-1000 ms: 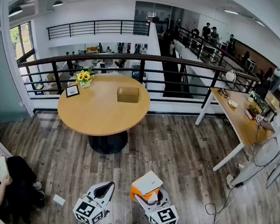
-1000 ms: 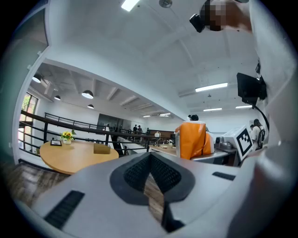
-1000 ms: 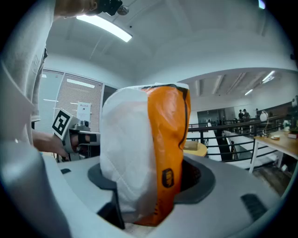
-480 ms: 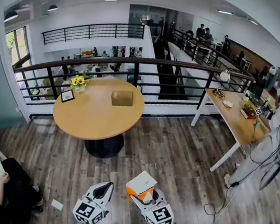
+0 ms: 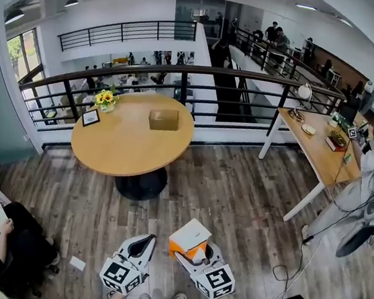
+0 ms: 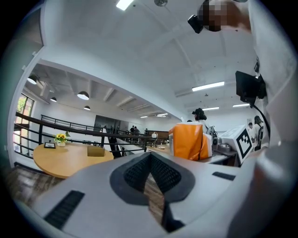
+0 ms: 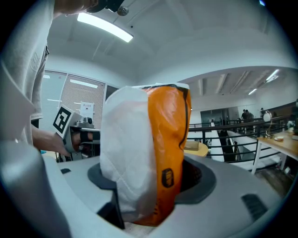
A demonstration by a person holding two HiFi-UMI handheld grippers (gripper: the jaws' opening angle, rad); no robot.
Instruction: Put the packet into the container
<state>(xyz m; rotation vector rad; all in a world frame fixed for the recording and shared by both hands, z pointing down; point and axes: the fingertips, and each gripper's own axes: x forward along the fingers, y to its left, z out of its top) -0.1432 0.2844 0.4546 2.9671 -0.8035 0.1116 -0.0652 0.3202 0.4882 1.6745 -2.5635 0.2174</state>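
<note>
An orange-and-white packet (image 5: 190,236) stands upright in the right gripper (image 5: 192,252), whose jaws are clamped wide on its lower end, carried low in front of the person above a wood-plank floor (image 5: 235,199). The left gripper (image 5: 142,248) hangs just beside it with its jaws drawn together on nothing. The container (image 5: 163,119), a small brown box, sits well apart on a round wooden table (image 5: 126,148) by the railing (image 5: 182,77), next to a vase of sunflowers (image 5: 104,99) and a picture frame (image 5: 91,118). The step in hand appears to be the carry; next the packet must be brought across the floor to the table and lowered into the box. Whether the box is open on top cannot be made out, and the jaws hide the packet's base.
</note>
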